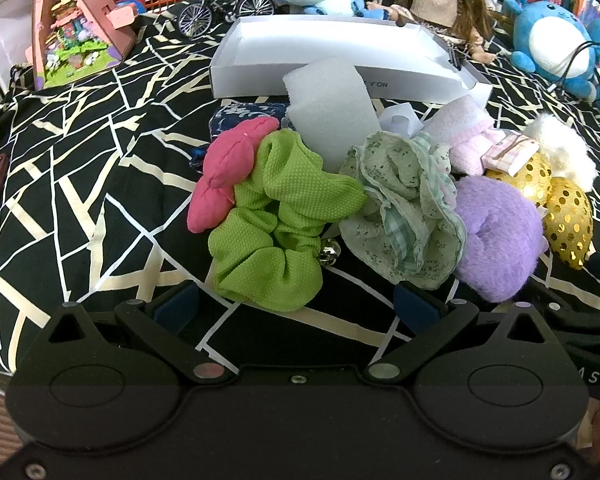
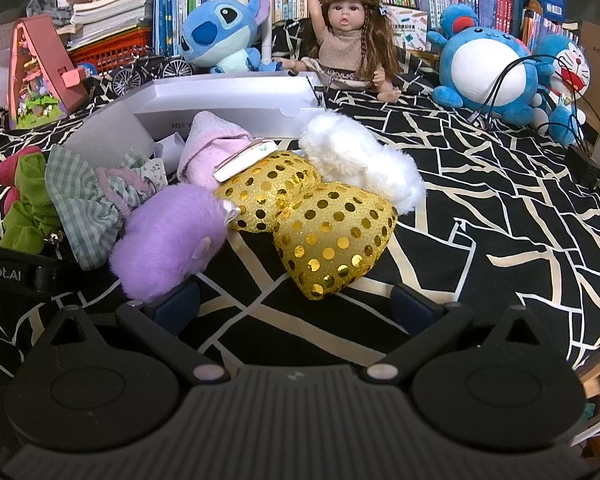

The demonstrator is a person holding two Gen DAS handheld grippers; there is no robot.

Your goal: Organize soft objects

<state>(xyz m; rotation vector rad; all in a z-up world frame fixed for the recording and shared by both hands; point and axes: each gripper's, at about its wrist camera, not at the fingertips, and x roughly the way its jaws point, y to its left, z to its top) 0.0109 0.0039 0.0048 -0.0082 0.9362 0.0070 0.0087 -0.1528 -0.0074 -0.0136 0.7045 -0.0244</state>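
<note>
A pile of soft items lies on the black patterned cloth in front of a white box (image 1: 340, 40). In the left wrist view I see a green scrunchie (image 1: 276, 220), a pink bow (image 1: 228, 172), a pale floral scrunchie (image 1: 404, 208), a purple plush piece (image 1: 500, 236) and a grey foam block (image 1: 332, 108). My left gripper (image 1: 296, 304) is open, just short of the green scrunchie. In the right wrist view a gold sequin bow (image 2: 320, 220), a white fluffy piece (image 2: 360, 160) and the purple plush (image 2: 168, 240) lie ahead. My right gripper (image 2: 296, 304) is open and empty, near the gold bow.
A doll (image 2: 348, 40), a blue Stitch plush (image 2: 220, 36), other blue plush toys (image 2: 488, 68), a model bicycle (image 1: 224, 8) and a pink toy house (image 1: 76, 24) stand around the back. Bookshelves line the rear. Cables (image 2: 500, 92) hang at right.
</note>
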